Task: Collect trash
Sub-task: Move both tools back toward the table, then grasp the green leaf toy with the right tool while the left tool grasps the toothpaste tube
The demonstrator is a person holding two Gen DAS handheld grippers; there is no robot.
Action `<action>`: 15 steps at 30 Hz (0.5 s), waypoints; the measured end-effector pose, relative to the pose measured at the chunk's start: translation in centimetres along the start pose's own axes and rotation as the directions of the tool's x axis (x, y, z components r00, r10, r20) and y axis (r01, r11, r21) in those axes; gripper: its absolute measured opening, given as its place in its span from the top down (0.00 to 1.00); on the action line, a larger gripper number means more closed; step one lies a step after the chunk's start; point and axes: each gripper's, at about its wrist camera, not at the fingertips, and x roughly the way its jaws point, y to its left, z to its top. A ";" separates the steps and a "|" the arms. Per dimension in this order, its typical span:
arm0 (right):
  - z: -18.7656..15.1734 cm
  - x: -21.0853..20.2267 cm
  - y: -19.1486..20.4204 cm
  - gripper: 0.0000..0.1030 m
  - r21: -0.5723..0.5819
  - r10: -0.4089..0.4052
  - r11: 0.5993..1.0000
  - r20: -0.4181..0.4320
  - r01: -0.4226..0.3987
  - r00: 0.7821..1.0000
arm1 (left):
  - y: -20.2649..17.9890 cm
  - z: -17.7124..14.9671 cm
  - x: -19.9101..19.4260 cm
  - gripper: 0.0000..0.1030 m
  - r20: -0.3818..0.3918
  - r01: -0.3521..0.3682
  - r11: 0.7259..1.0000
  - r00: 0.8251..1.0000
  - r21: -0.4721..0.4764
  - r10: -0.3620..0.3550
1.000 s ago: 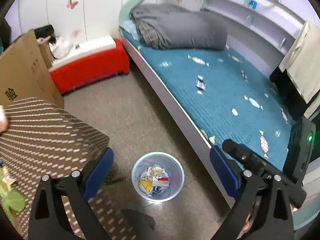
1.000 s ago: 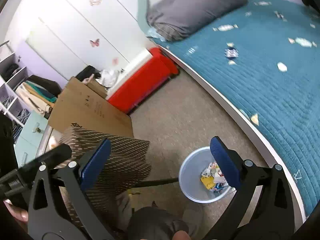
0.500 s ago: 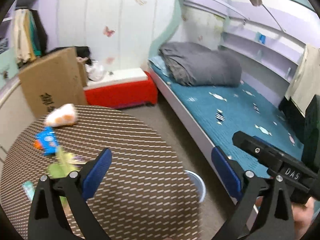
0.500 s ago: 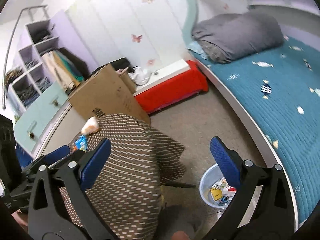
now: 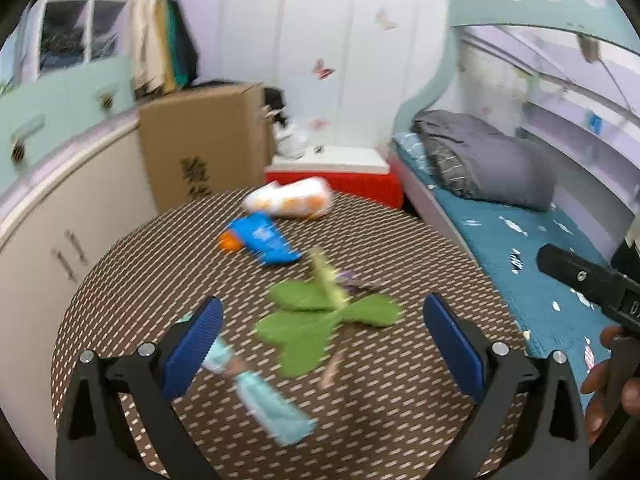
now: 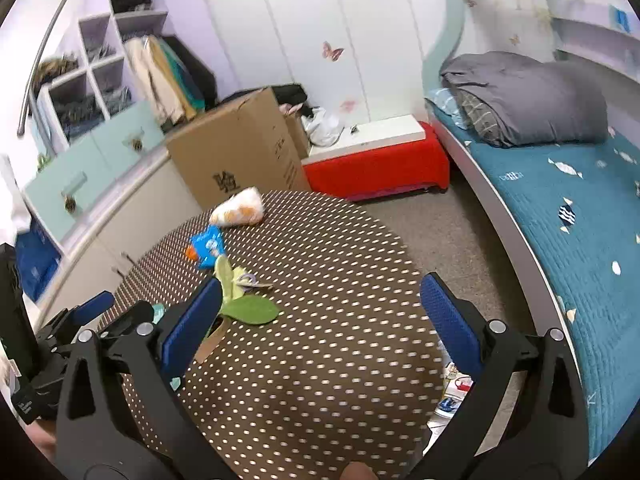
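Hovering: your left gripper (image 5: 320, 336) and right gripper (image 6: 320, 316), both spread wide, empty.
Table (image 5: 400, 264): round, spotted, beneath both.
Trash: green leaves (image 5: 320, 324) between your left fingers; blue wrapper (image 5: 264, 240), orange-white packet (image 5: 290, 199) farther ahead.

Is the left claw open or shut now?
Open. The left claw has its two blue pads far apart above the table, with nothing between them.
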 end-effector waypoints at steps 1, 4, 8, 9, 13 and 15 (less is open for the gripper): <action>-0.1 0.3 0.4 0.06 -0.007 0.005 1.000 -0.005 -0.005 1.000 | 1.1 -0.1 0.3 0.05 -0.009 -0.013 1.000 1.000 -0.018 0.013; -0.6 1.8 2.1 0.06 -0.034 0.011 0.999 -0.031 -0.012 0.999 | 3.7 -1.0 1.3 0.05 -0.047 -0.055 0.996 0.998 -0.066 0.052; -1.0 3.0 3.5 0.06 -0.056 0.013 0.998 -0.053 -0.016 0.999 | 5.9 -2.2 2.8 0.05 -0.102 -0.089 0.991 0.992 -0.101 0.079; -1.1 3.3 3.7 0.06 -0.059 0.011 0.998 -0.058 -0.014 0.998 | 6.1 -2.4 3.1 0.05 -0.112 -0.093 0.990 0.990 -0.102 0.081; -1.3 4.3 4.6 0.06 -0.076 0.014 0.997 -0.084 -0.020 0.996 | 6.3 -3.3 4.7 0.05 -0.166 -0.115 0.989 0.981 -0.094 0.099; -1.5 5.1 5.0 0.06 -0.088 0.004 0.996 -0.108 -0.013 0.994 | 6.5 -3.7 5.3 0.05 -0.189 -0.128 0.987 0.976 -0.100 0.107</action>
